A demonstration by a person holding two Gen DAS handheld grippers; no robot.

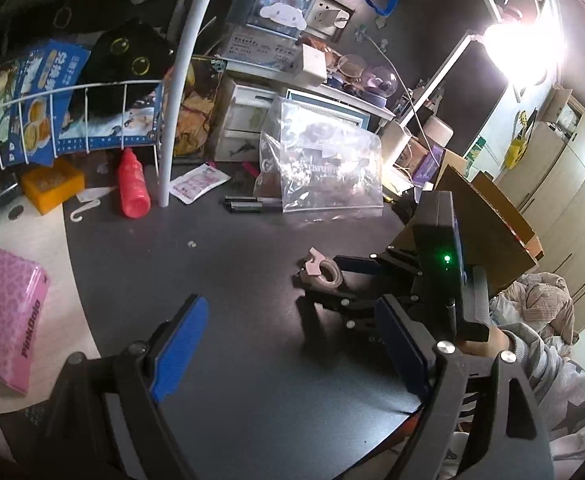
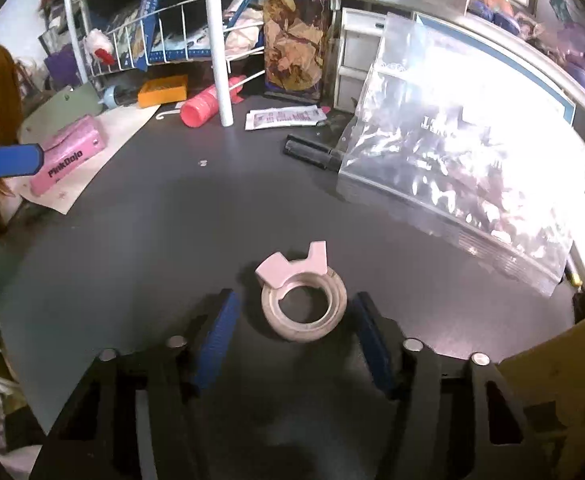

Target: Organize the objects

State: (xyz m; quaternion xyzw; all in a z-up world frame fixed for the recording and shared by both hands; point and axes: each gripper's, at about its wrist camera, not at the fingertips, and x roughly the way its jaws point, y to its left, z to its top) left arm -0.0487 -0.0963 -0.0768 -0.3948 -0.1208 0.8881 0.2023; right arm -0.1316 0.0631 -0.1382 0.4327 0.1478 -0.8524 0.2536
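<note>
Pale pink tape roll [image 2: 303, 307], dark grey table [image 2: 172, 248], blue-padded fingers [image 2: 217, 338].

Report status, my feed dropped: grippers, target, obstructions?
Left gripper open, empty, over bare desk. Right gripper open, straddling the tape roll, pads not touching. Nothing blocking; zip bag lies beyond.

Right gripper [image 2: 292, 320] straddles the tape roll [image 2: 304, 306] on the table [image 2: 152, 232], pads apart.

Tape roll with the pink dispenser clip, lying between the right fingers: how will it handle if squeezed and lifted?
The tape roll looks small and hollow, so probably light. Its rigid-looking ring should resist squeezing. Lying flat, it seems unlikely to roll, but could slide on the smooth dark tabletop.
</note>
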